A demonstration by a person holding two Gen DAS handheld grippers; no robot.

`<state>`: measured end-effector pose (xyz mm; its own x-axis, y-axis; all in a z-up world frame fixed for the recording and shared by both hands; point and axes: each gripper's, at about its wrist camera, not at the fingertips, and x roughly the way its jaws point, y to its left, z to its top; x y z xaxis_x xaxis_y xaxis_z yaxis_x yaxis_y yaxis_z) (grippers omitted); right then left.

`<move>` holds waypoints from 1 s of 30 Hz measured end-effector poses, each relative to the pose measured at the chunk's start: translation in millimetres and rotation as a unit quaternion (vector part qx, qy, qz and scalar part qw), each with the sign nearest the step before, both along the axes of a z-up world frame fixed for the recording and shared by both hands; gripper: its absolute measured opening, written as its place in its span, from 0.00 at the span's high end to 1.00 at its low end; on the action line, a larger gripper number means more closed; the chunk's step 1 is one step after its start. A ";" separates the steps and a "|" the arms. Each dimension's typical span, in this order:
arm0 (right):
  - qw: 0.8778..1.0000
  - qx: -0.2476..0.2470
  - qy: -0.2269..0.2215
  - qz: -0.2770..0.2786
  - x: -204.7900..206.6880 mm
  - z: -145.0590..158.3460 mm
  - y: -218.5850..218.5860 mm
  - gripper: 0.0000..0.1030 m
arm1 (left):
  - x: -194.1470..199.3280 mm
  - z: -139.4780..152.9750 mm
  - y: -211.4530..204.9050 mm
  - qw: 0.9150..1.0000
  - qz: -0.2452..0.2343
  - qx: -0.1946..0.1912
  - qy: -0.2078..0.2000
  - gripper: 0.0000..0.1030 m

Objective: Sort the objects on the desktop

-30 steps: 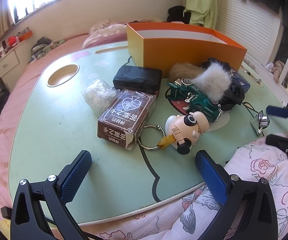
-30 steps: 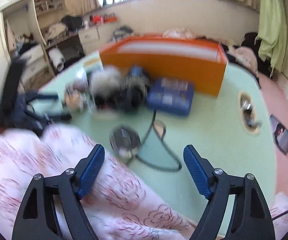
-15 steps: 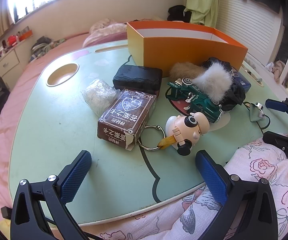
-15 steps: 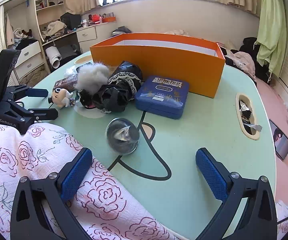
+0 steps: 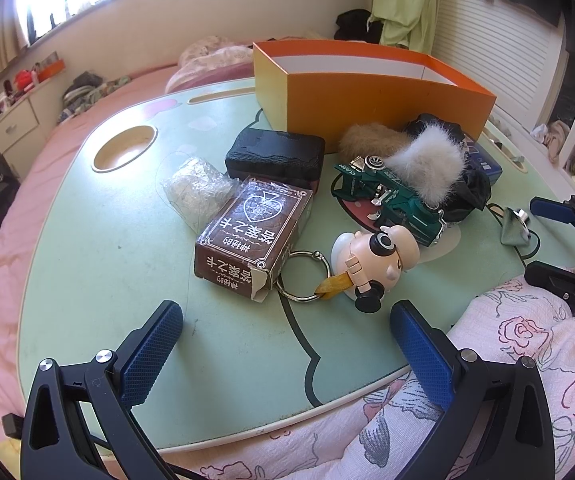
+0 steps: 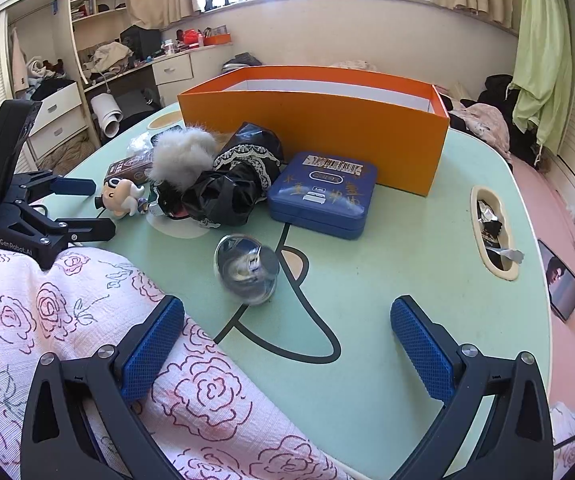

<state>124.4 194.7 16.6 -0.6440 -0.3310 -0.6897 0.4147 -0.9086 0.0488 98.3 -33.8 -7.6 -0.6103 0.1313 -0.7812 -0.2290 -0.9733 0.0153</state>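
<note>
Both jaws wider, right gripper (image 6: pixel 287 344) empty

Left wrist view: looks forward and down along its own fingers over the near table (image 5: pixel 87 272) edge, close to the card box (image 5: pixel 253 232) ahead. Right wrist view: same downward tilt, set further right, close to the glass ball (image 6: pixel 247 268) ahead. Shared: orange box (image 5: pixel 371 96), fur pile, figurine (image 6: pixel 121 196); each view shows the other gripper.
</note>
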 end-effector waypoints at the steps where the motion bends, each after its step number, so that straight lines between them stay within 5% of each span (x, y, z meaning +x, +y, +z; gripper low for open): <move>1: 1.000 0.000 0.000 0.000 -0.3 4.8 -0.4 0.00 | 0.2 0.2 0.1 1.000 0.000 0.000 0.000 0.00; 30: 1.000 -0.001 -0.001 0.001 -3.8 6.0 0.7 0.00 | 0.5 0.9 -0.1 1.000 0.000 0.000 -0.001 0.00</move>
<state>120.5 195.3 22.6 -0.6426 -0.3336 -0.6897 0.4158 -0.9080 0.0518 98.7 -33.9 -6.8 -0.6091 0.1315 -0.7821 -0.2292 -0.9733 0.0149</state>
